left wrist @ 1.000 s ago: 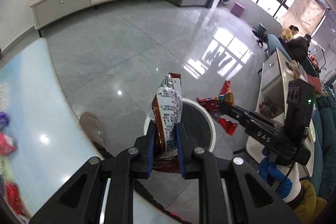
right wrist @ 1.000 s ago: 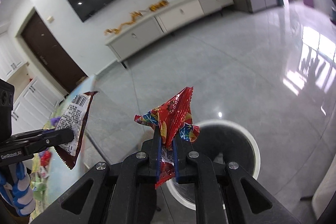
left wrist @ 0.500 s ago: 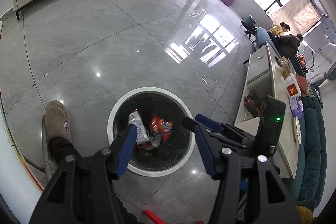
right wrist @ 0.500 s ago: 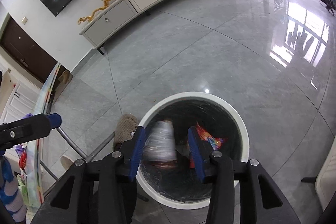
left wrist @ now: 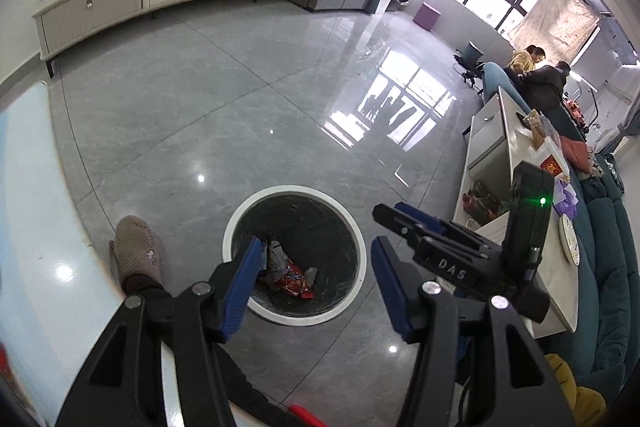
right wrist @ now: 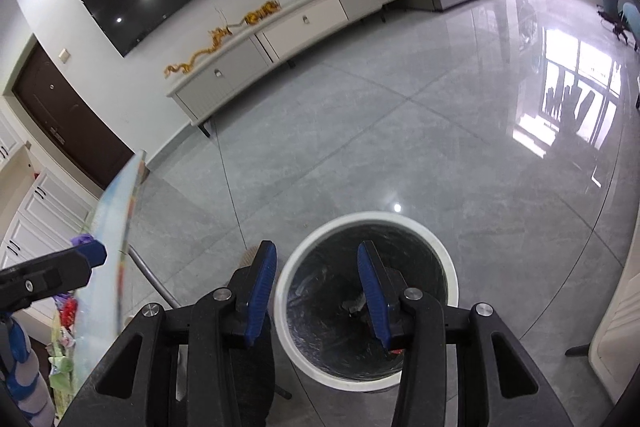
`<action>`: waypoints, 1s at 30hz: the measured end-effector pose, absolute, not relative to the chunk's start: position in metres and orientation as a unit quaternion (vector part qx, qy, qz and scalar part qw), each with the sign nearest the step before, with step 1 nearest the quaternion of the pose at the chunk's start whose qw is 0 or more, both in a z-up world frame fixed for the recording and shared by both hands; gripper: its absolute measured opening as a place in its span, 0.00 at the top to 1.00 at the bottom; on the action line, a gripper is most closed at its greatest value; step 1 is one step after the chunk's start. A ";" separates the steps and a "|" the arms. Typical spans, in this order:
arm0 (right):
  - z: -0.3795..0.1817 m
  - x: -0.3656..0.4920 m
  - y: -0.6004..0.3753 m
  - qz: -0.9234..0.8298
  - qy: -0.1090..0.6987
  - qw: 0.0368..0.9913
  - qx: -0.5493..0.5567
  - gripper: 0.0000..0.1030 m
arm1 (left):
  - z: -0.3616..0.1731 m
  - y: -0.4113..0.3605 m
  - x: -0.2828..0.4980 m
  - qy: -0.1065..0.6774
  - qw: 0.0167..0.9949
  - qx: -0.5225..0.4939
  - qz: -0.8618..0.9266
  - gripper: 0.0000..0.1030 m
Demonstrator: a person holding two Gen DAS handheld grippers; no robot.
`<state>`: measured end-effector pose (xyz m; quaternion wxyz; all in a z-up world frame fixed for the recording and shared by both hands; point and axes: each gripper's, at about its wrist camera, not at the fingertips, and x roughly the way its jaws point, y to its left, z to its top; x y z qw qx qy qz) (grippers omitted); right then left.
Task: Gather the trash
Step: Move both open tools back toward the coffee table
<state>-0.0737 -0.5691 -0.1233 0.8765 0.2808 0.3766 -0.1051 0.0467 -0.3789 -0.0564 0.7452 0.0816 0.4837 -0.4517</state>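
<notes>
A round white-rimmed trash bin (left wrist: 236, 223) with a black liner stands on the grey floor; it also shows in the right wrist view (right wrist: 450, 269). Crumpled snack wrappers (left wrist: 290, 273) lie at its bottom. My left gripper (left wrist: 314, 259) is open and empty above the bin. My right gripper (right wrist: 318, 265) is open and empty above the bin's left rim. The right gripper (left wrist: 394, 217) also shows in the left wrist view, to the right of the bin. The left gripper's blue fingertip (right wrist: 94, 253) shows at the left edge of the right wrist view.
A pale glass table (left wrist: 32, 227) with more wrappers (right wrist: 66, 307) is at the left. A slippered foot (left wrist: 134, 251) stands next to the bin. A white low table (left wrist: 516, 163) and teal sofa (left wrist: 612, 267) are at the right. A TV cabinet (right wrist: 288, 27) lines the far wall.
A second ago each gripper was shut on a snack wrapper over the bin. Both opened, and the wrappers fell and now lie in the bin. Both grippers have tilted back up.
</notes>
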 end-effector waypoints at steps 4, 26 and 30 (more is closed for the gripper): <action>-0.094 -0.080 -0.556 -0.102 0.354 0.889 0.271 0.60 | -0.028 -0.347 0.037 0.458 0.763 0.071 -0.452 0.46; 0.039 -0.095 -0.428 -0.006 0.263 0.953 0.149 0.55 | 0.075 -0.050 0.026 0.324 0.902 -0.048 -0.281 0.43; 0.046 -0.095 -0.406 0.019 0.257 0.956 0.138 0.55 | 0.082 0.010 0.011 0.308 0.921 -0.063 -0.233 0.43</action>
